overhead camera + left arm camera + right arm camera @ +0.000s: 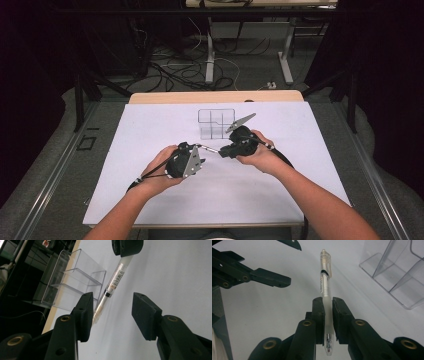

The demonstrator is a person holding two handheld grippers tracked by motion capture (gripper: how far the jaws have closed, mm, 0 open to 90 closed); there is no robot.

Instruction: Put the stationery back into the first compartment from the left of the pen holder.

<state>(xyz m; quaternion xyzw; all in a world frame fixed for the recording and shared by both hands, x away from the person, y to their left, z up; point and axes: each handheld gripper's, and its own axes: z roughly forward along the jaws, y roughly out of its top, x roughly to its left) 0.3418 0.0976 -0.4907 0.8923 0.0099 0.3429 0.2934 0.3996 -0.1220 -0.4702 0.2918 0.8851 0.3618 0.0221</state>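
My left gripper (113,313) gapes, jaws released, the clear pen's (110,291) clip end between them, seemingly brushing the left pad. My right gripper (327,320) is clenched on the pen's grip, beside the clear organizer (216,123).

White table cover (150,200) lies beneath and around fingers (147,315). Wooden table edge (215,97) runs across well past fingertips. Beyond that edge: tangled cables (185,70) on grey floor (250,70), white desk legs (210,55). Dark curtains (30,75) hang far out to both sides.
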